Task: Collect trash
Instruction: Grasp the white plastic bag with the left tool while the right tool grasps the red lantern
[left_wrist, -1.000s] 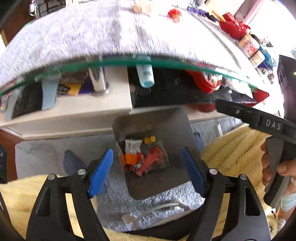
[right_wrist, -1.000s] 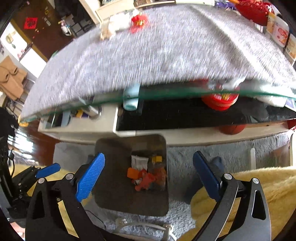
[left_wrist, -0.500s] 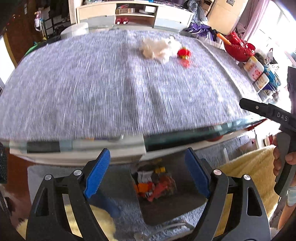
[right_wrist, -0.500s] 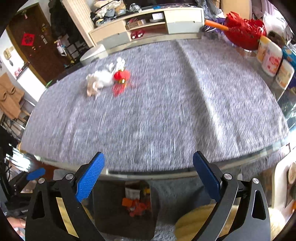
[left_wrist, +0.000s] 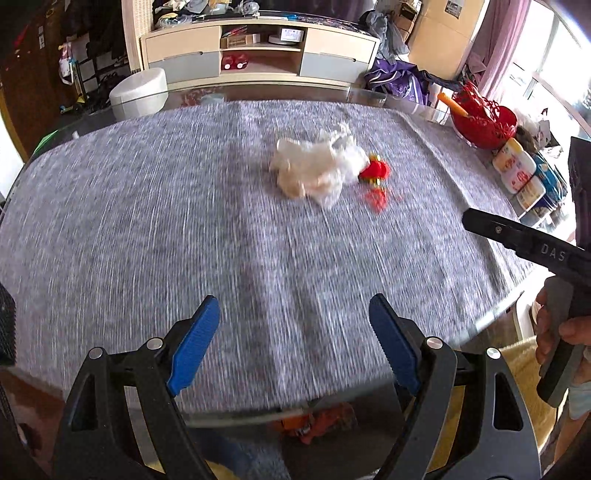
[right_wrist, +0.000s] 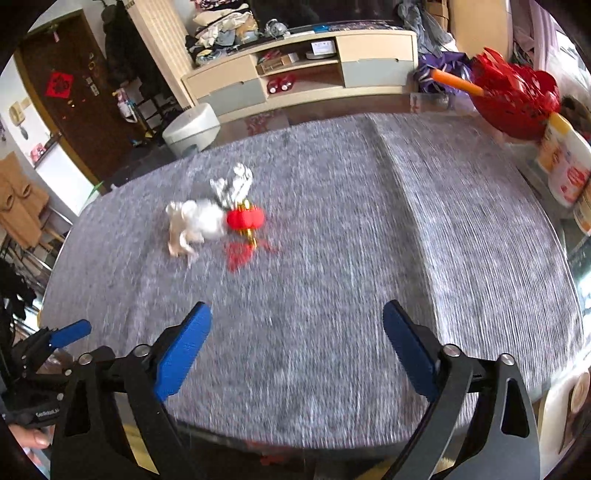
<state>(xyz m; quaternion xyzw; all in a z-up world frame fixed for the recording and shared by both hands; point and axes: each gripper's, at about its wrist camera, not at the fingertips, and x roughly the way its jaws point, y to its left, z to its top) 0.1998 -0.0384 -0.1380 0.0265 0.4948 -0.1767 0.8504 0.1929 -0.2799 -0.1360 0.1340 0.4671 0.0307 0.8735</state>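
**Table with trash, both grippers over the near edge**

- Left gripper: blue-padded jaws wide apart, nothing between them; poised above the near part of the grey tablecloth.
- Right gripper: blue-padded jaws wide apart, holding nothing; also above the near part of the cloth. In the left wrist view its black body shows at the right edge, gripped by a hand.
- Crumpled white plastic bag: lies on the cloth toward the far middle of the table, well apart from both grippers.
- Small red lantern ornament: touching the right side of the bag; its red tassel trails on the cloth toward the near side.
- Bin contents: orange and red scraps, seen blurred through the glass table edge below the near rim, between the left gripper's arms.
- Red openwork basket: far right of the table, an orange stick poking from it.
- White tubs with printed labels: right edge of the table, near side of the basket.
- Cream TV cabinet: against the far wall, beyond the table.
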